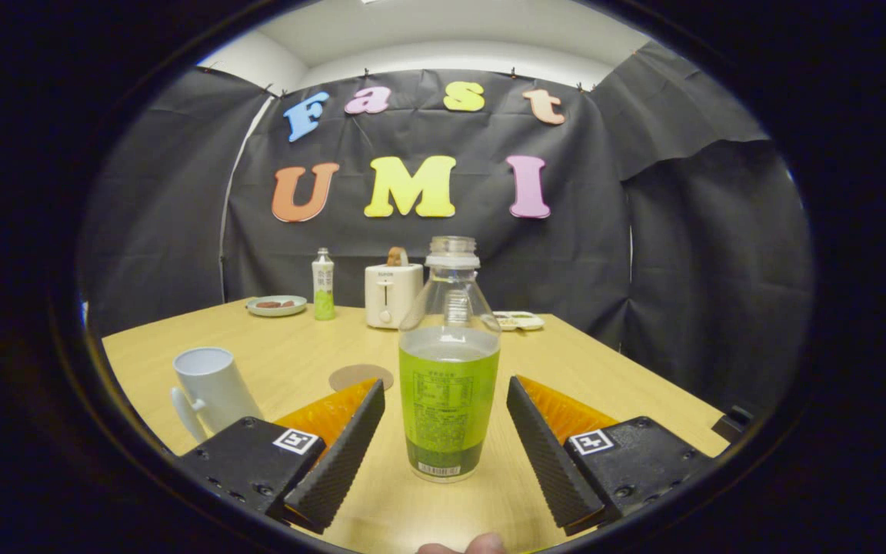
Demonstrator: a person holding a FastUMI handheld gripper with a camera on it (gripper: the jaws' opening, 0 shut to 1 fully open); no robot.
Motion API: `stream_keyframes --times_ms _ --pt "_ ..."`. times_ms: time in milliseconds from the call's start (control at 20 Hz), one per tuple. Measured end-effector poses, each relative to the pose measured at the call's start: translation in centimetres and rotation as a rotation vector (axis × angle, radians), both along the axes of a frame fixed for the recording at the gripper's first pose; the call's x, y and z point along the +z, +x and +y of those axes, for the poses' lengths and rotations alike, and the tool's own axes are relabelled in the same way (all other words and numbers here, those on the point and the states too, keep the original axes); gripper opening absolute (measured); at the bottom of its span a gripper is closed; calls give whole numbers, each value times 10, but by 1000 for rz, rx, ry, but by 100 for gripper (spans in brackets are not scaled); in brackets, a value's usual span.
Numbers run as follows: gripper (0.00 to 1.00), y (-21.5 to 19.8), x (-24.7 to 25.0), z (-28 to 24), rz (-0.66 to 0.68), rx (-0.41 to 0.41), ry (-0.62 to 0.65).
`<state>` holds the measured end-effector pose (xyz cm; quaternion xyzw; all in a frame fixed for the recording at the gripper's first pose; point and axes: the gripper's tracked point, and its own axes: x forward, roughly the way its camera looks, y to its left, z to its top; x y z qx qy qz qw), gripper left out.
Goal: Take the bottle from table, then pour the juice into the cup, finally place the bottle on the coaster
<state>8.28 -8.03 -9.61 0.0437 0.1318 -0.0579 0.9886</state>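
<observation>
Fingertips of a person's hand (pixel 462 545) peek in at the very bottom centre of the frame, closest to the lens. Just above them the gripper (pixel 447 454) stands wide open, its two ribbed fingers (pixel 339 462) splayed to either side and holding nothing, with clear gaps between each finger and the clear plastic bottle of green juice (pixel 449 369). That bottle stands upright on the pale wooden table (pixel 643 385), right between the fingers in the lower centre, cap off, its green label facing us.

Sweeping from the left now: at lower left, just beyond the left finger, sits the white ceramic cup (pixel 211 391), handle turned towards the camera. Further back at centre left rests a pale green plate (pixel 277 305) with something brown on it, and next to it a small capped bottle with green drink (pixel 324 285), upright. Nearer in, just left of the open bottle and above the left finger, lies the round tan coaster (pixel 361 376), flat and bare. Behind it stands a white toaster (pixel 392 295) with a slice of bread poking out of the top. Over on the right, past the bottle's shoulder, a shallow white tray (pixel 520 320) sits near the table's far edge.
</observation>
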Motion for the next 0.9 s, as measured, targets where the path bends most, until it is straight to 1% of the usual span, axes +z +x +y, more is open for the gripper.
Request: stream_keyframes --times_ms 150,250,500,600,650,750,900 --pt "100 14 -2 -1 23 -8 47" --pt "98 20 1 0 22 -9 63" --pt "94 24 1 5 23 -10 107" --pt "87 24 2 4 32 -15 118" --pt "83 25 1 6 49 -11 107" --pt "81 22 10 8 52 6 71" --pt "77 24 29 13 22 27 -36"
